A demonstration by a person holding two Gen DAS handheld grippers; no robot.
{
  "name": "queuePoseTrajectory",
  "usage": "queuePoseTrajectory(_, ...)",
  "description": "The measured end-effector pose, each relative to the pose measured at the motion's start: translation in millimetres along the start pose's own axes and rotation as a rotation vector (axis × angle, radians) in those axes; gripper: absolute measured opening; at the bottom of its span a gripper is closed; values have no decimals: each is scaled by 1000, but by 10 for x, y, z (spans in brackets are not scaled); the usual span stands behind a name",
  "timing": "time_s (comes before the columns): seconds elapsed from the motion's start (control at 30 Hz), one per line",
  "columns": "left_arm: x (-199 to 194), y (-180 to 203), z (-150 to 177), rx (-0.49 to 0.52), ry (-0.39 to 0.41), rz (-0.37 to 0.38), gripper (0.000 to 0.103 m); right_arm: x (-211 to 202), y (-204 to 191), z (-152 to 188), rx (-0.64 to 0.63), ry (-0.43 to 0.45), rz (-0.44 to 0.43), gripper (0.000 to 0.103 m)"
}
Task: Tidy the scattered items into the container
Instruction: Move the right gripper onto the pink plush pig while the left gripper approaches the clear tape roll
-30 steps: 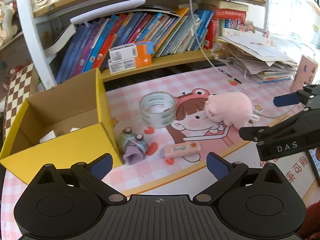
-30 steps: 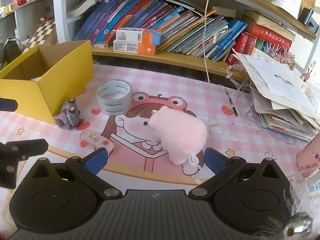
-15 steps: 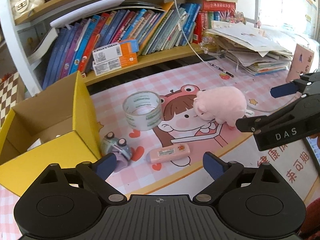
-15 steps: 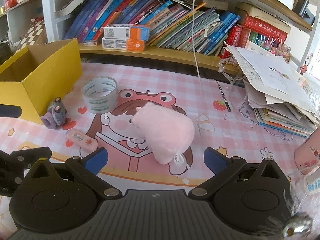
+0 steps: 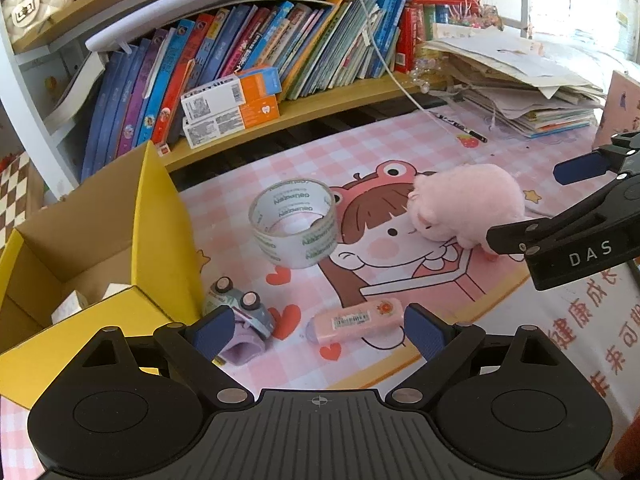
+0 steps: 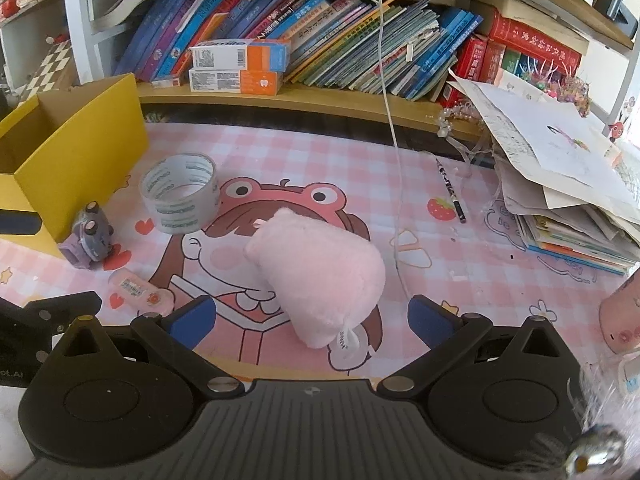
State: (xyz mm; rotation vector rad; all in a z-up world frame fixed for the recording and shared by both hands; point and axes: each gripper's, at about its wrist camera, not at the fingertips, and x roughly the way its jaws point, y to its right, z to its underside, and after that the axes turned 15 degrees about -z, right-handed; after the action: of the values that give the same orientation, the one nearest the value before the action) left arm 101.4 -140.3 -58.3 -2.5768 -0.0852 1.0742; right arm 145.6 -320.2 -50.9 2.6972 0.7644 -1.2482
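Note:
A yellow cardboard box (image 5: pixel 160 216) stands open at the left, also in the right wrist view (image 6: pixel 80 148). On the pink mat lie a clear tape roll (image 5: pixel 294 227) (image 6: pixel 180 198), a pink plush toy (image 5: pixel 468 204) (image 6: pixel 316 272), a small toy car (image 5: pixel 240 312) (image 6: pixel 90 236) by the box, and a pink flat case (image 5: pixel 354 320) (image 6: pixel 140 290). My left gripper (image 5: pixel 316 330) is open, low over the car and the case. My right gripper (image 6: pixel 312 320) is open, just in front of the plush; it also shows in the left wrist view (image 5: pixel 560 208).
A low wooden shelf (image 6: pixel 320 100) with books and orange-white cartons (image 6: pixel 240 64) runs along the back. A paper and book pile (image 6: pixel 560 184) sits at the right. A black pen (image 6: pixel 450 188) and a hanging white cord (image 6: pixel 394 140) lie over the mat.
Both grippers have moved forward and down toward the mat. The left one is closer to the car and the case, the right one closer to the plush. No item has moved.

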Motion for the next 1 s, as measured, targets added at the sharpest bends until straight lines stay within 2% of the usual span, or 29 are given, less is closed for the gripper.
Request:
queuePoseTrajectory(0.17,124,57,-50,18,-5,5,92,95,75,-57,0,-6,3,103)
queuePoseTrajectory(0.23,175,91,-81,31,-11,6,82,133,103,-83,-2,-7,3,103)
queuePoseTrajectory(0.33,267,128,-131,48,-20,3,78,190,139,-124,-9,-8,2,103)
queuePoseTrajectory(0.67,572,164,-219,51,-58,-24,78,379,209,-245,-23,-20,-24,103)
queuePoseTrajectory(1.0,669,182,-287,67,-38,-54,78,564,244,-300,-35,-43,-28,101)
